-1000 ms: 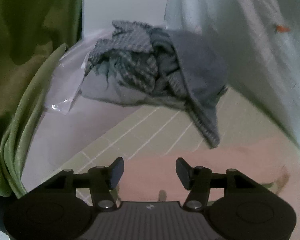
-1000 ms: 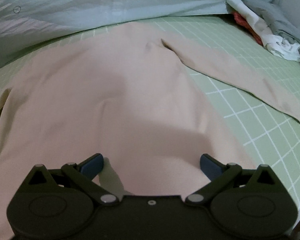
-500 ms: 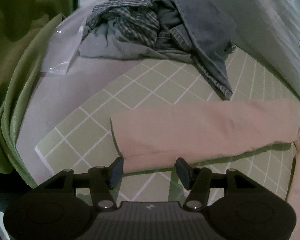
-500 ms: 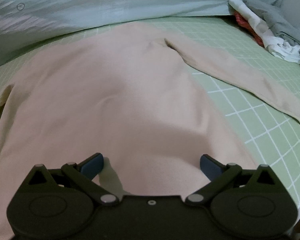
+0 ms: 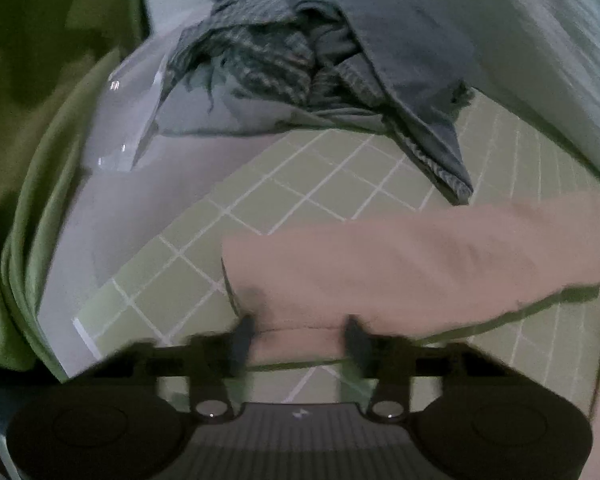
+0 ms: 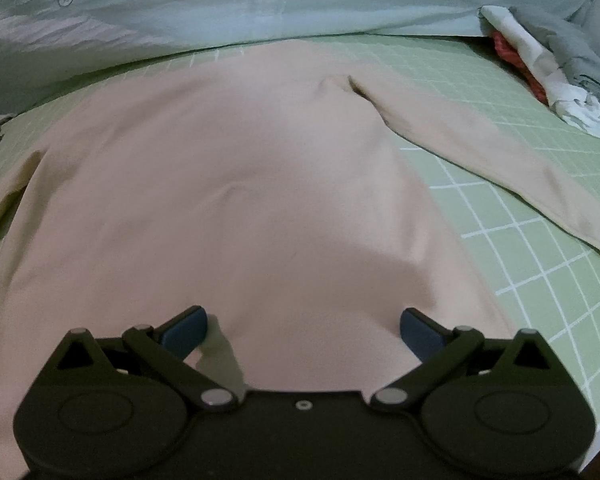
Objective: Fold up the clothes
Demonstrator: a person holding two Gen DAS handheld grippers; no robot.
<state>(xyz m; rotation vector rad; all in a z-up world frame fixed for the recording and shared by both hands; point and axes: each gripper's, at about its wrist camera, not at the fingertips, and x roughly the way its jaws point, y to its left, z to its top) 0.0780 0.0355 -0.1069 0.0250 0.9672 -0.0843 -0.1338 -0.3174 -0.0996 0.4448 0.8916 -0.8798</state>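
Lying spread flat on the green checked sheet (image 6: 520, 248): a pink long-sleeved top (image 6: 236, 208), body facing up, one sleeve (image 6: 480, 152) angling off toward the right edge of the bed.

Hovering low over the hem of the top: the right gripper (image 6: 302, 326), jaws standing wide apart, blue fingertips (image 6: 186, 326) just above or brushing the cloth, gripping nothing. Hard to say whether actually touching.

Reaching at the other sleeve (image 5: 400, 268) in the left wrist view: the left gripper (image 5: 300, 338), jaws partly open, narrower than the right pair, fingertips (image 5: 242, 334) straddling the cuff end of the sleeve. Blurring heavily here, so not possible to say whether pressing on the cloth or only sitting beside it; not clamping it at any rate.

Sitting well beyond the sleeve, near the bed's far corner: a crumpled heap of grey and checked clothes (image 5: 312, 64), partly resting on a clear plastic bag (image 5: 132, 120). Hanging at the left: a green curtain (image 5: 32, 120). Bordering the top's far side: a pale printed quilt (image 6: 260, 4), with more bunched laundry (image 6: 548, 68) lying at the right.
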